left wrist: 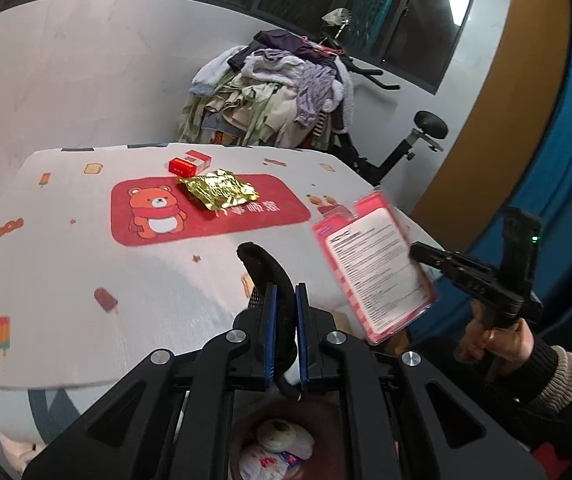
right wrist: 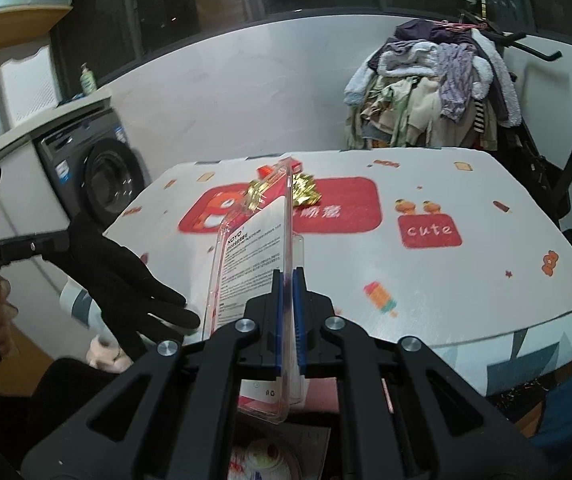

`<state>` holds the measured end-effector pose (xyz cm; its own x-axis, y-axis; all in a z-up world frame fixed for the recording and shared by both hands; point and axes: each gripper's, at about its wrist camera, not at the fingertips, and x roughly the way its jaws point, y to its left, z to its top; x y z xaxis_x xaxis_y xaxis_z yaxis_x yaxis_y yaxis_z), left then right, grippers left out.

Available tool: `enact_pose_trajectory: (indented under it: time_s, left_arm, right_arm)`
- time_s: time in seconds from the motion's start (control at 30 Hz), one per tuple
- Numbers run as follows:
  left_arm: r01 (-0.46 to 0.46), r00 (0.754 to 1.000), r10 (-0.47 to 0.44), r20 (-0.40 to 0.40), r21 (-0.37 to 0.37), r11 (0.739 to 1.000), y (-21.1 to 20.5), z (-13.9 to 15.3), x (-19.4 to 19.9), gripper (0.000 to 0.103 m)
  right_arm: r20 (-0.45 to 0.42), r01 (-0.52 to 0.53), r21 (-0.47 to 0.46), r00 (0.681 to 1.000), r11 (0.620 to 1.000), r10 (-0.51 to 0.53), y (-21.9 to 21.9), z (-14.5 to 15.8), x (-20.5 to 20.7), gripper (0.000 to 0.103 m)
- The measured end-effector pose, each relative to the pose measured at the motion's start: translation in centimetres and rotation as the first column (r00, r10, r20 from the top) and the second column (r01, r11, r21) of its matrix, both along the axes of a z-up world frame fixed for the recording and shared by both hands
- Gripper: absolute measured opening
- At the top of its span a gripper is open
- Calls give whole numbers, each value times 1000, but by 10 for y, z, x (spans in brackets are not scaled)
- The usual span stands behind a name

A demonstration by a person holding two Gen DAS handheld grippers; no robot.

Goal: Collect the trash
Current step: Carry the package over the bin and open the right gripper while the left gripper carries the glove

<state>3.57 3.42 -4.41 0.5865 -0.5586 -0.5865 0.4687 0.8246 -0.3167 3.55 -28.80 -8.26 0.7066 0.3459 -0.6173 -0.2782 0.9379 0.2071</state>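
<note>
With the left gripper (left wrist: pixel 284 332) clamped on a limp black glove (left wrist: pixel 264 276) and the right gripper (right wrist: pixel 289 312) pinching the pink-backed clear plastic blister pack (right wrist: pixel 254 264) above the table edge, both are best lowered squarely over the bin (left wrist: pixel 286 440) below before either grip loosens.

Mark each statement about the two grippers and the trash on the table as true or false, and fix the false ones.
1. The left gripper is shut on a black glove. True.
2. The right gripper is open and holds nothing. False: it is shut on a clear plastic package with a pink card.
3. A gold foil wrapper lies on the red bear patch of the tablecloth. True.
4. The red and white box lies nearer the grippers than the gold foil wrapper does. False: it lies beyond the wrapper, toward the far edge.
5. The heap of clothes lies on the table. False: it is piled behind the table, by the wall.
</note>
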Motion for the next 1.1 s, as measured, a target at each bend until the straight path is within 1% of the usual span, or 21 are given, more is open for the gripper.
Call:
enact_pose_trajectory:
  time_s: [0.23,0.4,0.57,0.67,0.77,0.8,0.87,0.93,1.1]
  left_arm:
    - [40,999,-40,-24,-6,999,1,-5,-37,9]
    - [62,997,-63,-43,-10,998,-1,-14,-54,9]
    - [73,995,-74,-63,-19,997,-1,-20,-61,9]
    - [86,994,-87,-63,-19,996,-3,-20,-65,9]
    - [96,993,-97,-69,-19,995,-5,-21,-65,9]
    - [99,992,-100,-73,-19,995,-6,-22,-65,9]
    - [105,991,-106,-80,-20,994,-8,-24,-66,9]
    - [109,990,-111,-86,-18,994,-10,-26,-67,9]
    - [122,988,-123,-98,-17,992,-13,-30,-67,9]
  right_arm:
    - [-68,-86,-9,994,996,85,9,-10,-31,9]
    - [-143,-177,-31,975,984,171,20,-25,-47,9]
    - [-229,-255,-45,944,966,239,30,-42,-55,9]
    - [-287,-300,-63,919,952,270,37,-54,-59,9]
    - [-357,-344,-75,886,936,297,45,-70,-60,9]
    - [-387,-358,-81,871,930,301,49,-77,-60,9]
    - [-428,-371,-92,853,924,300,53,-87,-60,9]
    - [-459,-378,-100,838,920,295,56,-94,-59,9]
    - [-485,-395,-81,818,915,310,59,-101,-59,11]
